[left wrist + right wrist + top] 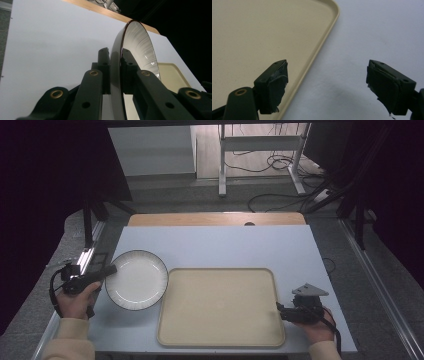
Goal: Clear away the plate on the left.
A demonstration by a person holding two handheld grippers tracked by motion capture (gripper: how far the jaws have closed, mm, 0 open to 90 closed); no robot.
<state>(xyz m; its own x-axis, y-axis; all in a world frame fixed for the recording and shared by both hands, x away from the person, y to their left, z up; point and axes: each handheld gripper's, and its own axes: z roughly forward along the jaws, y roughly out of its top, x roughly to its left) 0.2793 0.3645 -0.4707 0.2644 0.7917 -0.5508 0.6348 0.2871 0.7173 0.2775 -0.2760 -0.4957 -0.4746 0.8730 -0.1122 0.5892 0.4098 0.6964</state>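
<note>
A white plate with a dark rim [136, 279] lies on the table left of the beige tray [218, 306]. My left gripper [109, 270] is shut on the plate's left rim. In the left gripper view the rim [115, 60] runs edge-on between the two black jaws, which press on it from both sides [115, 68]. My right gripper [280, 309] sits at the tray's right edge, open. In the right gripper view its jaws stand wide apart [327, 85], straddling the tray's raised rim [317, 53], one jaw over the tray and the other over the bare table.
The light table top [215, 245] has a wooden strip [216, 219] along its far edge. Beyond it are metal table legs [222, 165] and cables on the floor [280, 162]. Dark curtains stand at both sides.
</note>
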